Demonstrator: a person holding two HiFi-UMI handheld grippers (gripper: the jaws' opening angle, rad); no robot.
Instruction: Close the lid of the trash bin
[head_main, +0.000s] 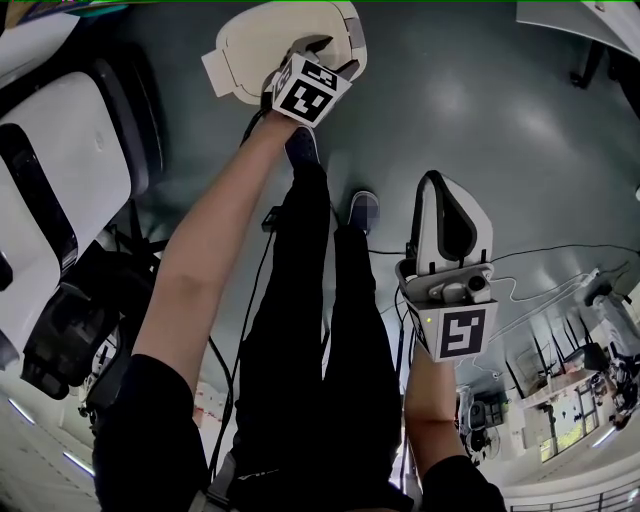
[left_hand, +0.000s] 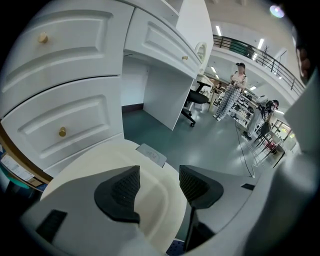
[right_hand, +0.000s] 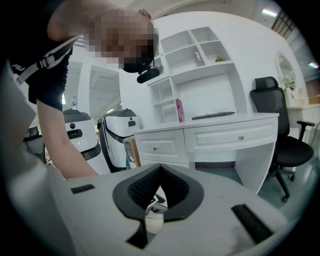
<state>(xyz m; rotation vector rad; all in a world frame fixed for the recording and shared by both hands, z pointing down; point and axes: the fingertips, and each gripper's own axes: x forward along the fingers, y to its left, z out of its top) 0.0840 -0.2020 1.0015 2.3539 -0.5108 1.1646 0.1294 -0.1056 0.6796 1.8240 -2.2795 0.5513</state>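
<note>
Head view: left gripper (head_main: 335, 55) is reaching down, jaws apart, at the cream trash bin lid (head_main: 250, 45) on the floor ahead. Right gripper (head_main: 440, 190) is hanging closed, empty. Lid is probably lying nearly down; next comes pushing it flush.

Bin lid (head_main: 245, 55) is being seen as cream; marker cube (head_main: 312, 92) is being patterned in black-and-white squares; floor (head_main: 480, 120) is being read as, perhaps, teal-grey.

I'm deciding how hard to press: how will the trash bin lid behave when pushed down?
The lid looks like a thin moulded plastic shell, so probably stiff and light; a gentle push should do. Its smooth surface may let the left gripper, jaws apart over its edge, slip. It probably swings on a hinge, though none shows.
</note>
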